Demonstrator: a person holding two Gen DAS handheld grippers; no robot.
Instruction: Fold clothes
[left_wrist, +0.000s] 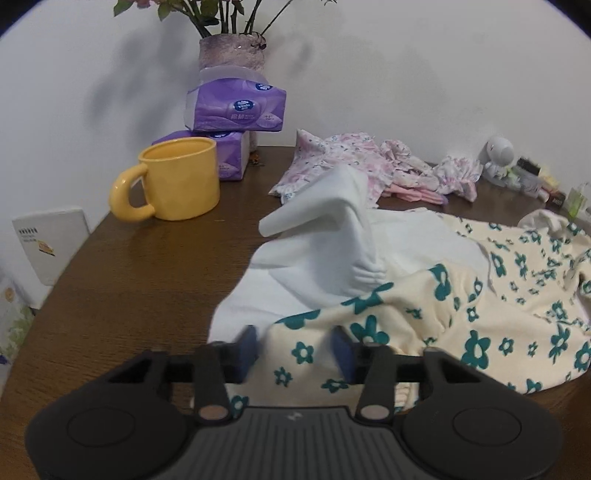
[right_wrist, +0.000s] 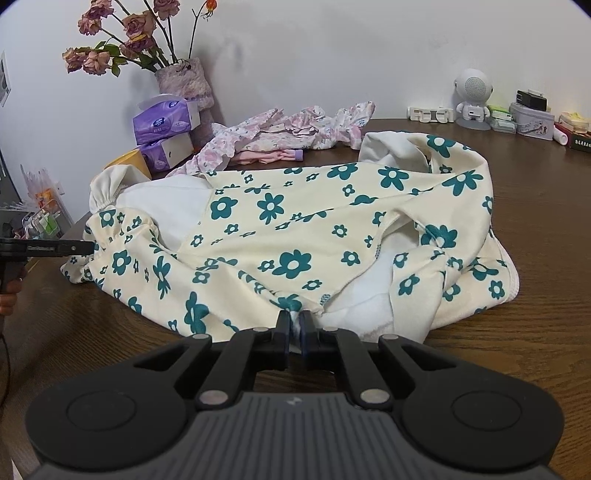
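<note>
Yellow mug (left_wrist: 173, 181): upright on the wooden table (left_wrist: 122, 280), ahead and to the left of the left gripper (left_wrist: 294, 350)
Tissue packs (left_wrist: 236, 107): two purple packs stacked behind the mug, against the vase of flowers (left_wrist: 232, 51), well ahead of that claw
Left gripper: blue pads (left_wrist: 248, 347) stand either side of the cream hem with a visible gap; whether they press the cloth cannot be told
Floral garment (right_wrist: 280, 229): cream with teal flowers, spread crumpled on the table; it lies directly ahead of both claws, white lining turned up ahead of the left one
Right gripper (right_wrist: 294, 328): clenched, jaws nearly meeting, grasping a pinch of the floral garment's near edge
Pink garment (right_wrist: 295, 129): heaped beyond the floral garment, far ahead of the right claw
Robot figurine (right_wrist: 471, 98): white, upright by the wall, ahead and to the right of the right claw
Small boxes (right_wrist: 532, 118): clustered right of the figurine, at the table's far edge
</note>
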